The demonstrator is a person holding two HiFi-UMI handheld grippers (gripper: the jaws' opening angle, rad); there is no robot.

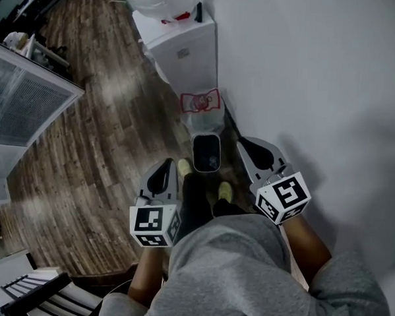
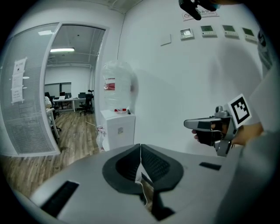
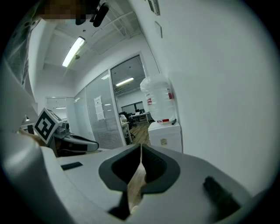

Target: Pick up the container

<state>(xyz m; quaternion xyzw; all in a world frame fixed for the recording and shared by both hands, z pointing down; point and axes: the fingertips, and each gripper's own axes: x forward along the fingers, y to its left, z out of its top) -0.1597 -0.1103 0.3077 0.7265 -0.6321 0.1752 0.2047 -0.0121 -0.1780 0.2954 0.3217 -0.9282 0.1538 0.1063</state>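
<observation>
A small dark open-topped container stands on the wooden floor by the white wall, just ahead of the person's feet. Both grippers are held up in the air in front of the person's body, apart from the container. My left gripper is to the container's left and my right gripper to its right. In the left gripper view my left gripper has its jaws pressed together with nothing between them. My right gripper is likewise shut and empty in the right gripper view. Neither gripper view shows the container.
Behind the container stands a white bin with a red-printed bag, then a white water dispenser with its bottle. The white wall runs along the right. A glass partition is on the left, with office desks beyond.
</observation>
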